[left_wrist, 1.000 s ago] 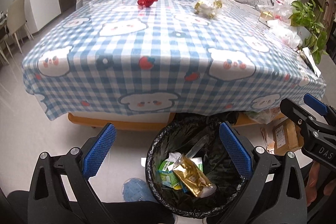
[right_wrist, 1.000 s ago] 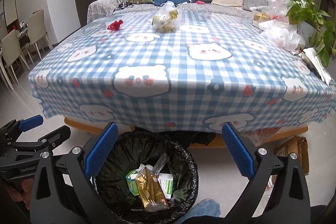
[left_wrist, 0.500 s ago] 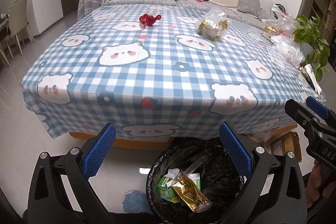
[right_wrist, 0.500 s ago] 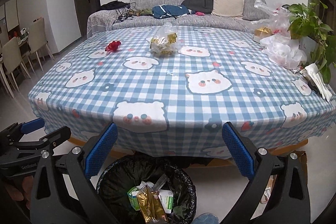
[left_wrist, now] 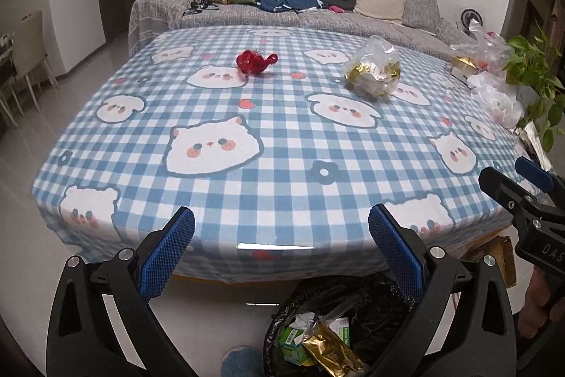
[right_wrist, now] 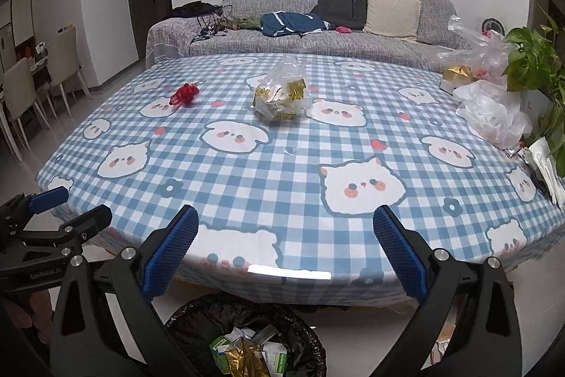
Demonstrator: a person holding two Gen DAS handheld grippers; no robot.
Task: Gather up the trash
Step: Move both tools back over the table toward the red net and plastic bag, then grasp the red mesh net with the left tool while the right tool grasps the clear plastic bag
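Now both empty, wide-open grippers, left gripper (left_wrist: 280,257) and right gripper (right_wrist: 286,257), have lifted from the bin (left_wrist: 353,302) below toward the red wrapper (left_wrist: 255,62) and clear bag (right_wrist: 282,94) far ahead on the bench (right_wrist: 282,172).

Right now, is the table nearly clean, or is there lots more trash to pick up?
Partly done. The black-lined bin below the table edge already holds a gold wrapper and small green cartons. Nothing is in hand: the left gripper and right gripper are both open and empty. Left on the tablecloth: a red wrapper, a clear bag with gold scraps and a tiny clear scrap.
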